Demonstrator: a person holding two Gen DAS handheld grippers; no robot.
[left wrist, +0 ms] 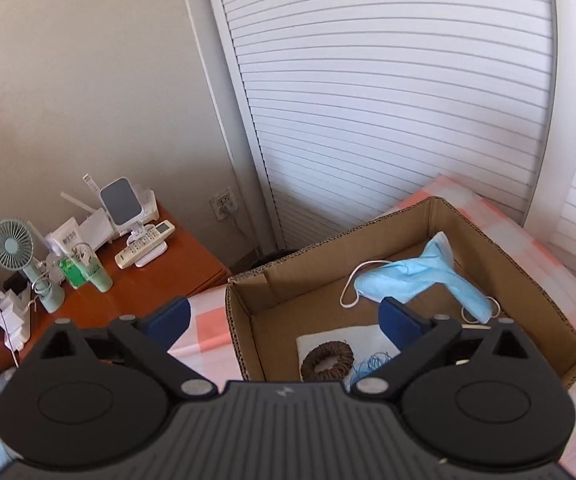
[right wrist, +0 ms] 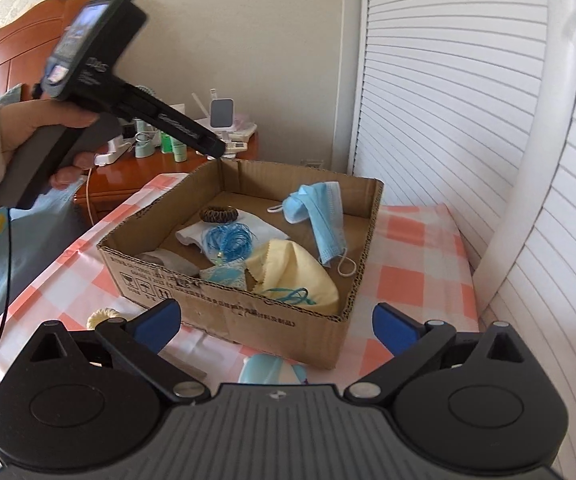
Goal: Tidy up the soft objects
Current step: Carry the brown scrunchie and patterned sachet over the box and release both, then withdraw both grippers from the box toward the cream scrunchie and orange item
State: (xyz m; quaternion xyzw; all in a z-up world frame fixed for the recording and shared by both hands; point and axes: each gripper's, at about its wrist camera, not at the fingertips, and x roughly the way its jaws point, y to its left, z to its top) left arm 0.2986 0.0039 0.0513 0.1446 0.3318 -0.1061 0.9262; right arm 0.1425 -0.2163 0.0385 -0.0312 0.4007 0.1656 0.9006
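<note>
Left hand-held gripper (left wrist: 283,316): fingers spread wide, nothing between them, held above the near-left part of the cardboard box (left wrist: 464,216). In the right wrist view it shows as a dark pistol-grip tool in the person's hand (right wrist: 47,140), up over the box's far-left corner.

Right hand-held gripper (right wrist: 275,322): also spread, empty, in front of the box's near wall.

Box sits on a pink-and-white checked cloth (right wrist: 416,276); can't tell if it's a bed or a bench under it.

In the box:
- blue face mask (right wrist: 320,208), toward the far-right corner, ear loop trailing toward the right wall
- brown scrunchie (right wrist: 219,214), far-left area, on a white cloth (right wrist: 195,236)
- blue thread bundle (right wrist: 229,240), centre, on the white cloth's edge
- yellow cloth (right wrist: 300,276), near-right corner, teal cord on top
- small blue patterned piece (right wrist: 223,274) against the near wall

Outside the box, on the checked cloth: cream scrunchie (right wrist: 101,316) left of the near wall, a light-blue item (right wrist: 267,368) just ahead of the right hand-held gripper, partly hidden.

Orange wooden nightstand (left wrist: 159,268) beyond, carrying a small fan (left wrist: 15,252) and remotes (left wrist: 143,246).
</note>
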